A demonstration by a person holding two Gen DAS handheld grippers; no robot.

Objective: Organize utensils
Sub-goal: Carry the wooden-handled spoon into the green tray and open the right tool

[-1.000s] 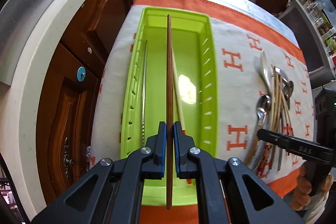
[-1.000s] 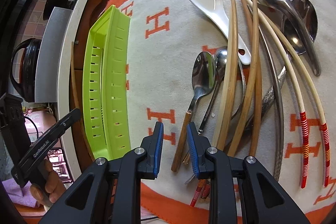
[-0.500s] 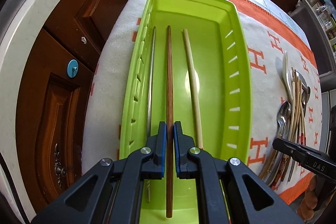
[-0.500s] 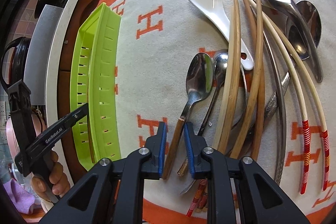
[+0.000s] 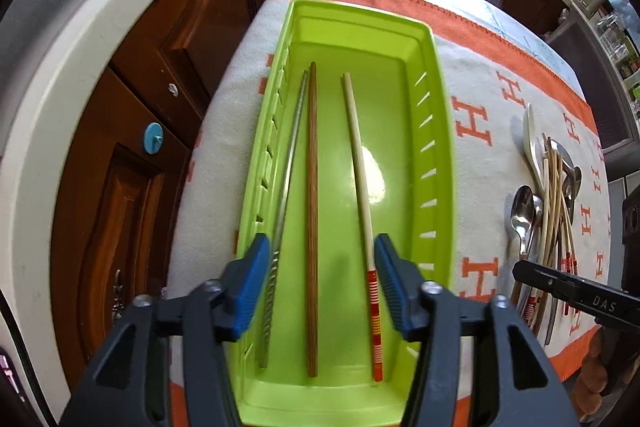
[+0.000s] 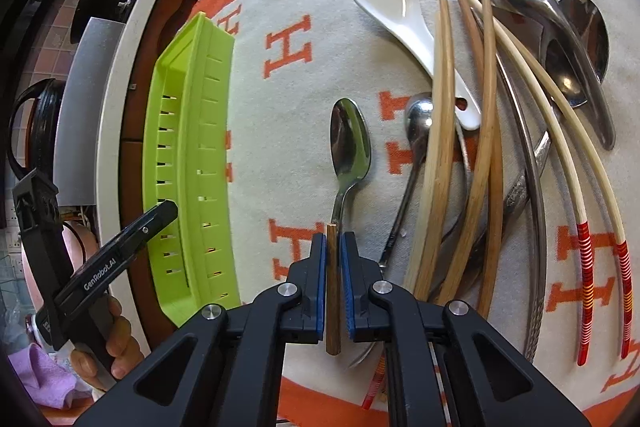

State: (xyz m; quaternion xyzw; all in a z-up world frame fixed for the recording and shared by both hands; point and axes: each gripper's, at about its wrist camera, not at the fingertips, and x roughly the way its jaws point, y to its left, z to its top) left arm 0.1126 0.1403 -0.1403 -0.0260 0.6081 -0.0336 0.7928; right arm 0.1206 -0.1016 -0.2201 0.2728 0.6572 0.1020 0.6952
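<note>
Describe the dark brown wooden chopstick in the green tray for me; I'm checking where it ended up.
The dark brown wooden chopstick is a straight, slender stick with visible grain. It lies flat on the floor of the lime-green plastic tray, running along its length, between a twisted-handle metal chopstick and a pale chopstick with red-striped end. The left claw is opening above it, pads clear of it.

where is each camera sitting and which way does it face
Left wrist: on the left claw, looking down into the green tray; its jaws are opening above three chopsticks.
Right wrist: on the right claw, looking down at the utensil pile; shut on a spoon handle.
Shared: tray, pile, patterned cloth, each other's claw.
</note>
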